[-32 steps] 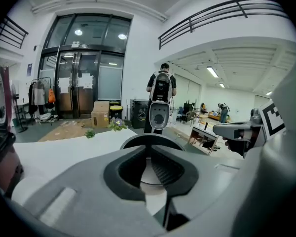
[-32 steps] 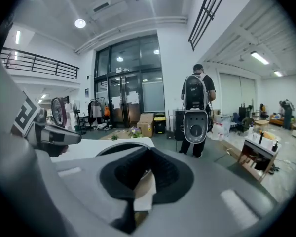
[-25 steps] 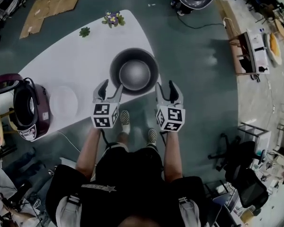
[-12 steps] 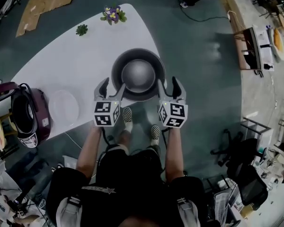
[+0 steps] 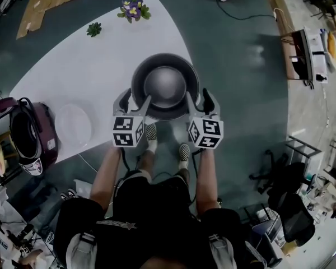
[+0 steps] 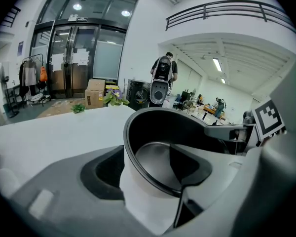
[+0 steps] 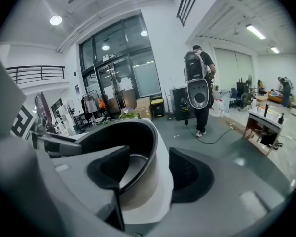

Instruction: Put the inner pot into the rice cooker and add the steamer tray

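The dark inner pot (image 5: 165, 86) stands upright and empty on the white table (image 5: 89, 77), near its front edge. My left gripper (image 5: 133, 101) straddles the pot's left rim and my right gripper (image 5: 198, 100) its right rim. In the left gripper view the pot (image 6: 158, 132) has its wall between the left gripper's (image 6: 148, 169) jaws, one inside and one outside, with a gap. The right gripper (image 7: 150, 174) stands the same way at the pot (image 7: 123, 137). Both pairs of jaws have just been opening. The maroon rice cooker (image 5: 31, 136) sits open at far left, the pale steamer tray (image 5: 73, 125) beside it.
Two small plants (image 5: 133, 9) (image 5: 93, 29) stand at the table's far end. My feet are just under the table's front edge, below the pot. A person (image 7: 200, 88) with a bulky device walks on the floor beyond. Furniture crowds the right.
Both grippers have sunk and moved forward, from beside the pot's near edge to straddling its rim. The pot, cooker and tray have kept their places on the table.
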Tool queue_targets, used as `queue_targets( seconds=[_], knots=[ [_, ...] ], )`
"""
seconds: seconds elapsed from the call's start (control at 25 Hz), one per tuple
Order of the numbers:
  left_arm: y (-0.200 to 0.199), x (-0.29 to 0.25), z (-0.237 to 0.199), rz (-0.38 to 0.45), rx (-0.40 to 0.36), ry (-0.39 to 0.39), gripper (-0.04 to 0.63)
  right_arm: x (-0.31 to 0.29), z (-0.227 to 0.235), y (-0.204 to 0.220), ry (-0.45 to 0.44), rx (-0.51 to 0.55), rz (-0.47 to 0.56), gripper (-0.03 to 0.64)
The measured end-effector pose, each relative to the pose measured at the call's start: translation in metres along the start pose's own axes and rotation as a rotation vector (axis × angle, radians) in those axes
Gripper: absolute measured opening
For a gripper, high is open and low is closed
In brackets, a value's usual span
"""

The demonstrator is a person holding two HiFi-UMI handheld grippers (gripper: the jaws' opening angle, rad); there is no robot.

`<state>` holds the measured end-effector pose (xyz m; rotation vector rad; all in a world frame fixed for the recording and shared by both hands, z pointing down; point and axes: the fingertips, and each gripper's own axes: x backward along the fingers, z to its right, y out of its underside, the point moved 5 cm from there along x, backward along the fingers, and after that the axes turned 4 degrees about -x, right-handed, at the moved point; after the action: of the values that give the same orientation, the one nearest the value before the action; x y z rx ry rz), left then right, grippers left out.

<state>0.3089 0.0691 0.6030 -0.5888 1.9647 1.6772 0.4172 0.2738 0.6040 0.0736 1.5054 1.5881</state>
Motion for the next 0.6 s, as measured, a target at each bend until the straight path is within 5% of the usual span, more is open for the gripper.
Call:
queue_targets(
  seconds=[0.6],
  knots=[
    [0.0103,-0.002,-0.0023,0.022,0.02,-0.02,0.201,-0.0066,-0.0072,0.0079,0.003,0.02,-0.024,0.14]
  ],
)
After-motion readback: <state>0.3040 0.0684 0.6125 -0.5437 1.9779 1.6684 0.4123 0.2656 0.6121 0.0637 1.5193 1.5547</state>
